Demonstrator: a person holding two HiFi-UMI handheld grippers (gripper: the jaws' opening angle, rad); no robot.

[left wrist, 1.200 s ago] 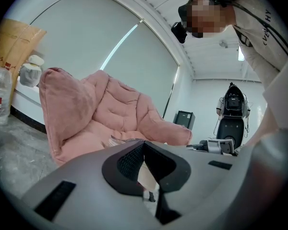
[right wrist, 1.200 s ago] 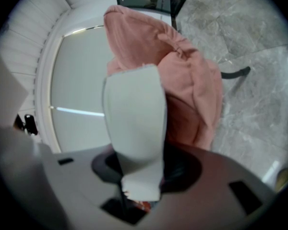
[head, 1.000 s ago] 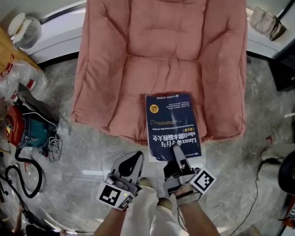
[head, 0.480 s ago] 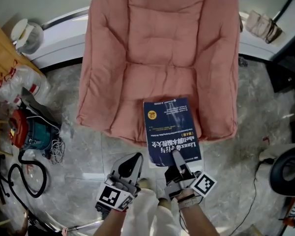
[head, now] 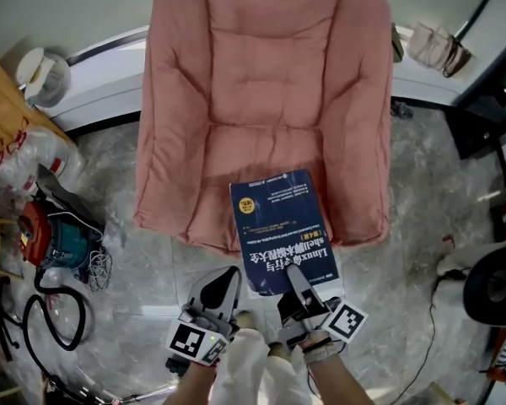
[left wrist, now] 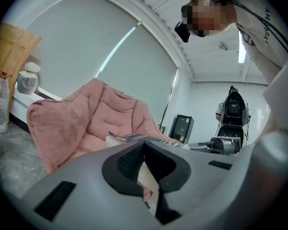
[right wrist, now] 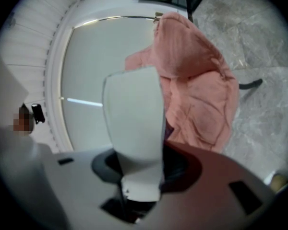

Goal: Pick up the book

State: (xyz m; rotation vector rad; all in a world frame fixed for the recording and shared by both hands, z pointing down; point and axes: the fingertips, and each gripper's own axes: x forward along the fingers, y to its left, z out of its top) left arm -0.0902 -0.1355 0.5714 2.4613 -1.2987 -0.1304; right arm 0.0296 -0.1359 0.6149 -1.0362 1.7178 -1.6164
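Blue book [head: 280, 230] runs lengthwise away from the right gripper [head: 295, 275], whose jaws clamp its near edge, while the empty left gripper [head: 229, 275], tips together, hangs just beside.

Right tool [head: 294, 272] grips blue book [head: 274, 218] at pink chair [head: 261, 74] front.
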